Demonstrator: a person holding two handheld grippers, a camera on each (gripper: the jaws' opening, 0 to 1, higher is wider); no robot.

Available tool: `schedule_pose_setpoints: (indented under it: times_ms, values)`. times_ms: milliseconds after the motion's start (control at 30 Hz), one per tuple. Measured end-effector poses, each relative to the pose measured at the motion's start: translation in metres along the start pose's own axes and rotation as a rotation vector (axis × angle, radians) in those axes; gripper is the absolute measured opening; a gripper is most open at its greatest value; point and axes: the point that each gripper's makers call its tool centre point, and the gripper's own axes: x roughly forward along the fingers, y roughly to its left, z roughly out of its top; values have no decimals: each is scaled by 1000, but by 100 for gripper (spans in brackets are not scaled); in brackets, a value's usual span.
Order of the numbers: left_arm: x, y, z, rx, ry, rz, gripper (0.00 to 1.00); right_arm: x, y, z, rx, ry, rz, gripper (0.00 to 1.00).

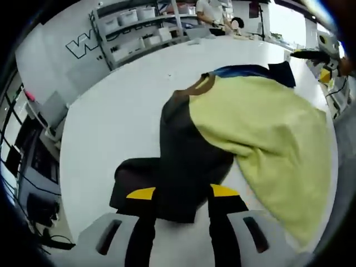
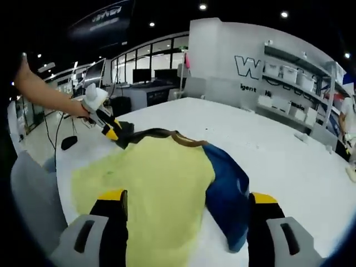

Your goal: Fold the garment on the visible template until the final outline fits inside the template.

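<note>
Left gripper (image 1: 181,200): pinches garment (image 1: 267,139). Right gripper (image 2: 186,203): spread, empty. We risk dragging cloth off the table (image 1: 122,105).

The left gripper view sat very close over the dark end of the garment (image 1: 183,161), looking across the white worktop (image 1: 122,105) toward the shelves (image 1: 139,28). The right gripper view looked from the other side, low over the yellow part, toward the left gripper (image 2: 114,133). Both views shared the garment and worktop.
</note>
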Motion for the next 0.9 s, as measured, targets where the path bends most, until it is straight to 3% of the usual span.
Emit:
schedule_pose_setpoints:
  times_ms: [200,467,633,900]
  values:
    - [3,-3,-8,-18,26,-24,37,-25,7,-16,22,-1,-26,90]
    - [7,-2,-13,-19,44,-25,33,-54,14,-34,-32,24,-57,88]
    - [8,-1,-16,-16,54,-22,29,-61,17,-48,-28,46,-64,87]
    - [8,-1,-16,-23,51,-19,23,-66,24,-54,-22,45,-72,86]
